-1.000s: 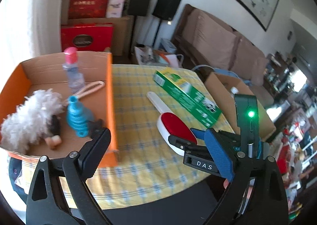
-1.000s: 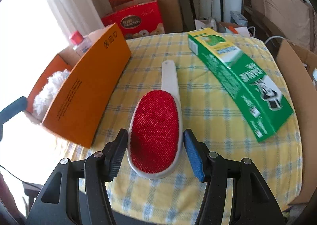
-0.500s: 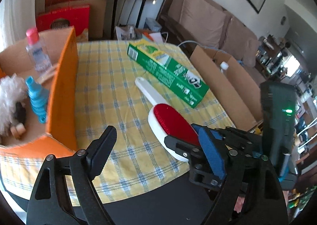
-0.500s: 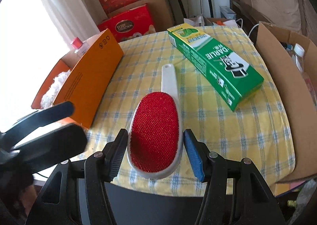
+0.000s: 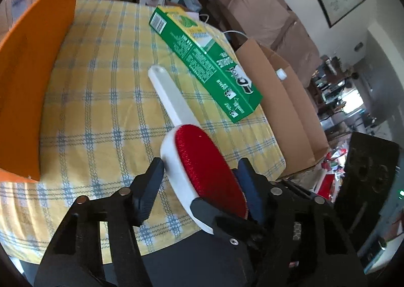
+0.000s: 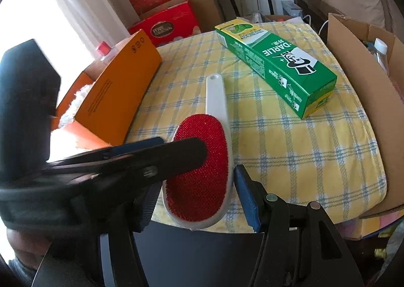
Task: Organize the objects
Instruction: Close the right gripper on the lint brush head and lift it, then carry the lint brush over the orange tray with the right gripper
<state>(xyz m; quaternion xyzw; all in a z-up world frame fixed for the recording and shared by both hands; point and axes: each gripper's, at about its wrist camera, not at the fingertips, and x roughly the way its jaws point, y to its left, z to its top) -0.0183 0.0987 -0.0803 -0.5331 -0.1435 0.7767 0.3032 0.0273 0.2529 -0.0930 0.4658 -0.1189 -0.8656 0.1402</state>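
A white lint brush with a red pad [image 6: 202, 168] is held over the front edge of the yellow checked table [image 6: 303, 160]. My right gripper [image 6: 194, 201] is shut on its red head. My left gripper [image 5: 199, 178] is open, its fingers on either side of the same brush head [image 5: 207, 168], crossing over the right gripper's finger. The brush handle [image 5: 169, 92] points toward the far side. A green Darlie toothpaste box [image 6: 275, 59] lies on the table to the right.
An orange cardboard box [image 6: 118, 90] stands at the table's left, with a white fluffy item and a pink-capped bottle [image 6: 103, 48] inside. A brown cardboard box [image 6: 366, 85] holding a bottle is beside the table on the right. Red gift boxes [image 6: 161, 27] are stacked behind.
My left gripper has swung right from over the orange box to the brush head, its fingers now straddling it. The right gripper has kept its hold on the brush.
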